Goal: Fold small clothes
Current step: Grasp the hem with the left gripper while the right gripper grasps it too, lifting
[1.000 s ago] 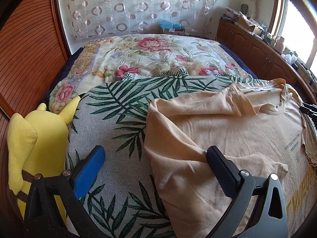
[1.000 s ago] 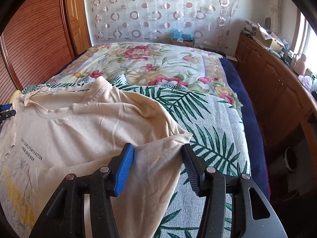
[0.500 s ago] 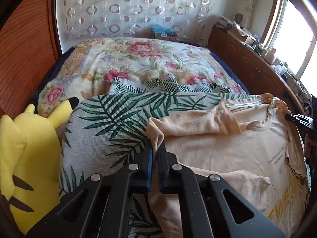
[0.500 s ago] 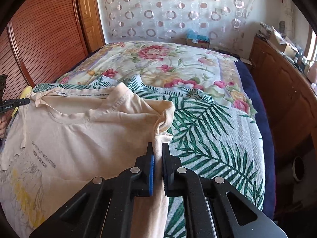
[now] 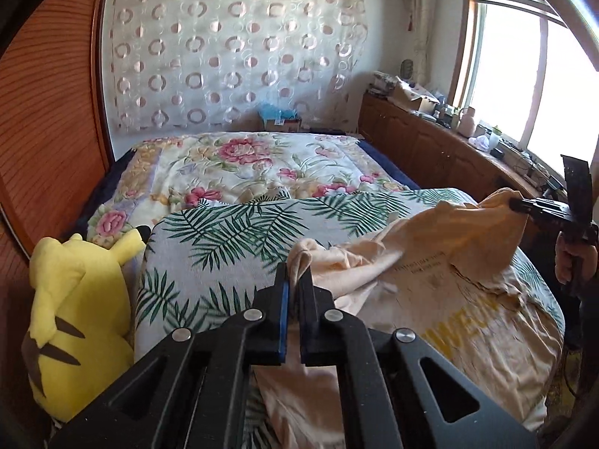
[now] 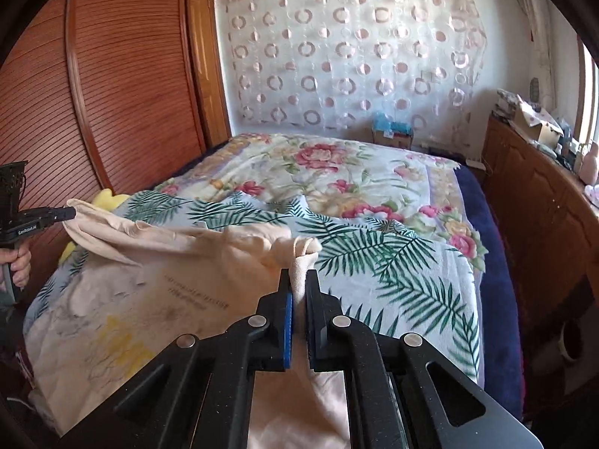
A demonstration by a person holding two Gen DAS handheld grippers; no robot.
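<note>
Left hand-held gripper (image 5: 294,280): clamped on shirt (image 5: 430,262) corner, 6 o'clock
Right hand-held gripper (image 6: 297,280): clamped on shirt, lifted off bed (image 5: 224,232)

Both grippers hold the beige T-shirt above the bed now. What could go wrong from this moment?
1. The left gripper and the right gripper each pinch only a small bunch of the T-shirt, so the cloth may slip out.
2. The shirt hangs wrinkled between them, so a fold could come out uneven.
3. The yellow plush toy sits close and could be brushed.
</note>
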